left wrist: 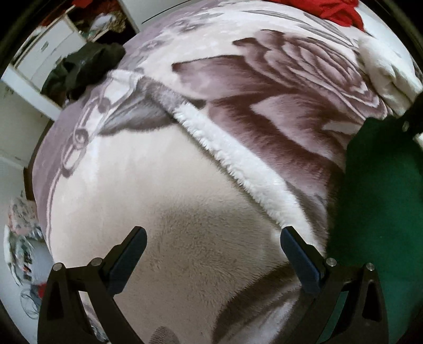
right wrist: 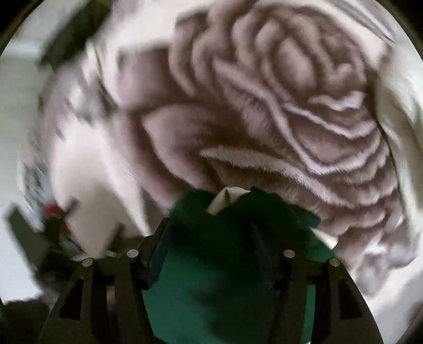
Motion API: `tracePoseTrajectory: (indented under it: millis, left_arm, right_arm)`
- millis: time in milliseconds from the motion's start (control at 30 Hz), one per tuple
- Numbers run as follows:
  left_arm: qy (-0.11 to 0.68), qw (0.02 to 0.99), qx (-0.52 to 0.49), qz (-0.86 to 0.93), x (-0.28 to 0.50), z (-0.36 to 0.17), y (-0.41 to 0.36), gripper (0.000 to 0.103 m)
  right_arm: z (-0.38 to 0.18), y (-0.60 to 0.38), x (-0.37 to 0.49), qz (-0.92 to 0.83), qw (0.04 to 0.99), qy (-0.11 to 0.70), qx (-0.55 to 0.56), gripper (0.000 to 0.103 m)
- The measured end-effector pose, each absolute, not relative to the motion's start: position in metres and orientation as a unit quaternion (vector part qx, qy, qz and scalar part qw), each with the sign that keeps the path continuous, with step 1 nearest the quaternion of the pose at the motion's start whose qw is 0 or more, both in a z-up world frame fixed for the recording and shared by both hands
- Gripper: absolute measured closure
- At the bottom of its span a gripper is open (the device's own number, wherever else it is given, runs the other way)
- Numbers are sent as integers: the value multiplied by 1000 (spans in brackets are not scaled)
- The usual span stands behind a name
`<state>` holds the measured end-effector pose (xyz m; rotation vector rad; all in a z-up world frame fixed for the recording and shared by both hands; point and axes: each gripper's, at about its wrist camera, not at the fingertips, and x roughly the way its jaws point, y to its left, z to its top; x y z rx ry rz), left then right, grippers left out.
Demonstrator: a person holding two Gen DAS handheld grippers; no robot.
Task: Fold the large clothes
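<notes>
A dark green garment (right wrist: pixel 211 277) is bunched between the fingers of my right gripper (right wrist: pixel 211 238), with a white label (right wrist: pixel 227 198) poking out at its top. The cloth hides the fingertips and looks sharp while the background blurs, so it rides along in the grip. My left gripper (left wrist: pixel 212 232) stands open just above a plush blanket (left wrist: pixel 264 92) printed with a large mauve rose, with nothing between its fingers. The same green garment (left wrist: pixel 383 198) hangs at the right of the left wrist view.
The rose blanket (right wrist: pixel 290 105) covers the bed, and a folded-over white fleece edge (left wrist: pixel 238 158) runs diagonally across it. A black garment (left wrist: pixel 87 66) lies at the far left, red cloth (left wrist: pixel 338 10) at the far edge, white fabric (left wrist: pixel 383 66) at the right. A white cabinet (left wrist: pixel 45 53) stands beyond.
</notes>
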<state>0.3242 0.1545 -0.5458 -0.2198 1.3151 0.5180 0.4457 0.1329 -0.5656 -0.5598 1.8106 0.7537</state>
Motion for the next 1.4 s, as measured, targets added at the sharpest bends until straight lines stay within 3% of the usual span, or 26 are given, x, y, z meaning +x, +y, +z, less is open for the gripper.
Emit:
tracePoseTrajectory:
  millis: [67, 167, 367, 467, 500, 567, 700, 867, 1033, 1067, 1100, 1300, 1400]
  left_arm:
    - [602, 755, -110, 237, 321, -547, 156, 0]
    - [601, 754, -125, 234, 313, -547, 155, 0]
    - [603, 749, -150, 228, 305, -536, 153, 0]
    - [596, 758, -163, 210, 312, -522, 153, 0]
    - [592, 762, -169, 201, 317, -516, 152, 0]
    - [581, 772, -190, 173, 335, -506, 150, 0]
    - [559, 791, -219, 119, 388, -497, 138, 0]
    - [563, 805, -169, 80, 459, -516, 105, 0]
    - [579, 804, -104, 85, 485, -538, 90, 0]
    - [581, 803, -97, 85, 486, -538, 89, 0]
    - [582, 804, -89, 86, 486, -537, 87, 0]
    - [582, 809, -47, 75, 486, -527, 74, 0]
    - [584, 808, -32, 74, 490, -528, 65, 0]
  right_arm:
    - [-561, 135, 445, 294, 528, 762, -234, 82]
    - [-537, 134, 462, 283, 567, 751, -188, 99]
    - [-555, 106, 486, 258, 577, 769, -91, 101]
    - [-522, 58, 496, 272, 578, 769, 17, 88]
    - [-510, 39, 499, 268, 591, 760, 36, 68]
    - [-485, -21, 499, 240, 626, 739, 70, 40]
    - [-474, -138, 482, 156, 663, 725, 105, 40]
    - [-545, -253, 437, 85, 635, 736, 220, 39]
    - [-615, -265, 412, 134, 564, 722, 377, 39]
    - [-616, -263, 409, 125, 576, 713, 378, 56]
    - [-615, -256, 409, 131, 581, 714, 369, 99]
    - [-545, -263, 414, 77, 676, 671, 295, 101]
    - [-565, -268, 420, 55, 664, 691, 279, 101]
